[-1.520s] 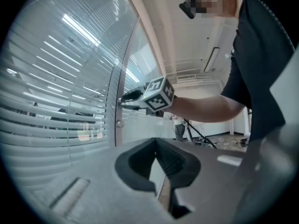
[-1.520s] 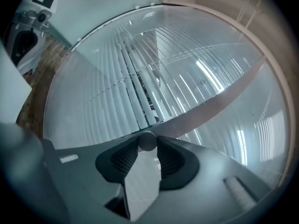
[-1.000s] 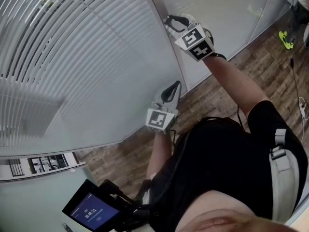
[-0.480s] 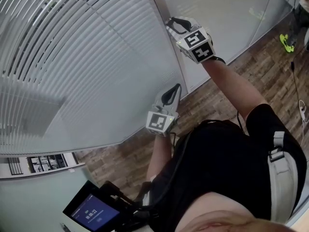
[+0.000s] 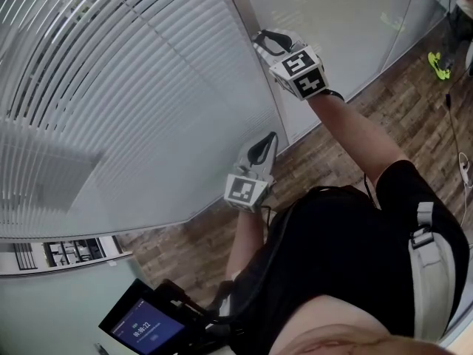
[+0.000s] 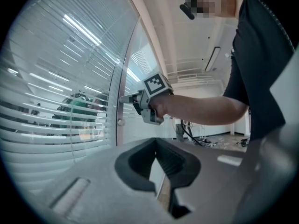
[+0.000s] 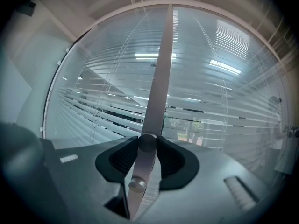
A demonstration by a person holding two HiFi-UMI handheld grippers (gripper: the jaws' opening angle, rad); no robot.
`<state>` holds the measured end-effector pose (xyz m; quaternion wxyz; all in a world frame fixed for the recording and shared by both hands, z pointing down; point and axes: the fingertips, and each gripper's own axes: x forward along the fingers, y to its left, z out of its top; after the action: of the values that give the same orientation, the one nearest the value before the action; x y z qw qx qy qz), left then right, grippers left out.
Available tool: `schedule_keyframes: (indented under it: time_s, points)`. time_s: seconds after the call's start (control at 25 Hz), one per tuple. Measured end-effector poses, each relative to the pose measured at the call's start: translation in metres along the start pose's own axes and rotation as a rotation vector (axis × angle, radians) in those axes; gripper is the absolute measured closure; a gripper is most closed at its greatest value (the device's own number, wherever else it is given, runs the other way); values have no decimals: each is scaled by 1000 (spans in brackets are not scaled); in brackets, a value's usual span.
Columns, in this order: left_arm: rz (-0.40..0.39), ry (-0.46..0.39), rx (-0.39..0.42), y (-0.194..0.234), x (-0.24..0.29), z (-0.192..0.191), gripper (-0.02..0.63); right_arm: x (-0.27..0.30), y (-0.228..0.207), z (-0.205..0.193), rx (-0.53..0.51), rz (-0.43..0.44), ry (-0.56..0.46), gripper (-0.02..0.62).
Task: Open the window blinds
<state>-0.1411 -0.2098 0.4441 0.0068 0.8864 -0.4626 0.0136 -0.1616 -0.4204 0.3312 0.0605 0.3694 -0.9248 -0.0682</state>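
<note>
The white slat blinds hang behind glass at the left, with dark gaps between the upper slats. A metal frame post runs along their right edge. My right gripper reaches level to that post and is shut on a round knob, one pad on each side. A second small knob sits just below on the post. The left gripper view shows the right gripper at the post too. My left gripper hangs lower beside the glass, shut and holding nothing.
A plain glass panel stands right of the post. Wood floor runs along its foot, with a yellow-green object and cables at the far right. A device with a lit screen hangs at the person's front.
The right gripper's marker cube has rolled a little about the knob while staying at the post. The left gripper has kept its place.
</note>
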Motion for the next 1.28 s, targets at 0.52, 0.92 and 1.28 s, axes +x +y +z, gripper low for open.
schedule_keyframes:
  time_s: [0.52,0.92,1.28]
  points:
    - [19,-97,49,3,-11,34,603,-89,54,-8,-12,239,-179,569]
    - [-6,-126,66,-3,3,47,603,-148,53,-56,-38,296,-188,592]
    - [-14,-87,56,-10,2,37,603,-194,69,-94,54,373,-174,592]
